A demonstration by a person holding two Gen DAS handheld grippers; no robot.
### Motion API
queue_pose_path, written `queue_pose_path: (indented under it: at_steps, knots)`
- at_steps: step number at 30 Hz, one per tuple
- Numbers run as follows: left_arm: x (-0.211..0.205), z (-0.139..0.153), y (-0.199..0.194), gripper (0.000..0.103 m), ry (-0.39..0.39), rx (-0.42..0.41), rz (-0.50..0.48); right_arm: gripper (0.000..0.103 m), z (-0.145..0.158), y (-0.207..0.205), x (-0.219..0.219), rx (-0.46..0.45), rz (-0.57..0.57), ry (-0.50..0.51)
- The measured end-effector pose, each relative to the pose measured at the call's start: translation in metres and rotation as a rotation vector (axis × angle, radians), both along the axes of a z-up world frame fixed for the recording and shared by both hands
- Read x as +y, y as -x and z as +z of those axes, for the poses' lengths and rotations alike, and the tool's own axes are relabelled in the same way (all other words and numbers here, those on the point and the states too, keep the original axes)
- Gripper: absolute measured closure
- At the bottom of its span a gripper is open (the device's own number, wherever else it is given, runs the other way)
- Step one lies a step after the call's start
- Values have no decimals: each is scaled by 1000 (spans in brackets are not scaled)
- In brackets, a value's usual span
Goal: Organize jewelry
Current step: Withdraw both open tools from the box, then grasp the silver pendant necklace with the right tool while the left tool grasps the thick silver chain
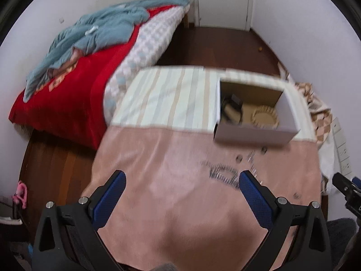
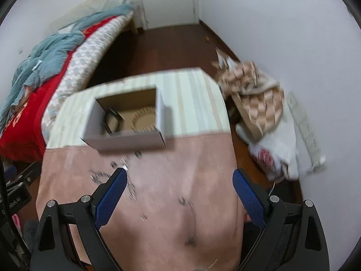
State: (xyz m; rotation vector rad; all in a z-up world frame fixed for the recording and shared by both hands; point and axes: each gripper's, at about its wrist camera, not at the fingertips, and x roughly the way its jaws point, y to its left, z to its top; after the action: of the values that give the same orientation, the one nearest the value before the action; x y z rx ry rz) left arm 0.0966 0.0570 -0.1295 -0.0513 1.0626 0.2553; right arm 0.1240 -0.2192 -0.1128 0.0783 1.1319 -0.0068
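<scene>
So in my left wrist view the table point(image 1: 171, 203) fills the lower middle, with the open box point(image 1: 255, 133) sitting on it right of centre and a scatter of jewelry point(image 1: 225, 171) lying on the cloth just in front of the box, toward my right finger. Inside the box there's a round piece point(image 1: 265, 117) at the right and something darker point(image 1: 232, 110) at the left. The bed point(image 1: 74, 94) runs up the left side of the frame behind the table, and in my right wrist view a heap of fabric and bags point(image 2: 259, 103) sits on the floor at the right of the table.
</scene>
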Motion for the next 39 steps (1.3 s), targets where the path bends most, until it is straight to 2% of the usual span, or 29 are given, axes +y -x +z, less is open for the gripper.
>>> queue_pose_path:
  at_steps: [6,10,14,17,19,23,26,29,30,31,32,35,36,39]
  knots:
    - [-7,-52,7,1,-21,87,-1,8,-74,16,-32,114,-52,-85]
    - [-7,-72,4,1,-30,118,8,25,-104,12,-21,115,1,-67]
    - [-1,-82,-1,1,-27,137,28,34,-123,5,1,110,66,-18]
    - [4,-86,-6,1,-16,140,36,58,-127,2,16,85,100,56]
    - [9,-89,-9,1,3,143,51,92,-125,0,20,68,95,78]
    - [22,-96,-20,1,60,157,78,93,-122,-3,25,64,86,8]
    - [29,-99,-30,2,104,154,85,93,-109,-3,30,37,86,-53]
    - [29,-107,-43,3,189,175,67,93,-95,-6,30,4,76,-94]
    - [28,-112,-49,5,222,189,64,93,-92,-7,30,-5,72,-98]
    - [25,-115,-53,14,235,198,56,93,-90,-7,32,-11,70,-99]
    - [21,-119,-58,27,238,210,44,93,-88,-7,33,-15,70,-95]
    - [5,-123,-68,39,177,210,-8,93,-87,-10,32,-17,62,-92]
    - [1,-123,-70,40,167,204,-27,93,-87,-11,29,-17,59,-90]
    - [-13,-121,-71,68,125,170,-87,93,-89,-11,25,-9,44,-80]
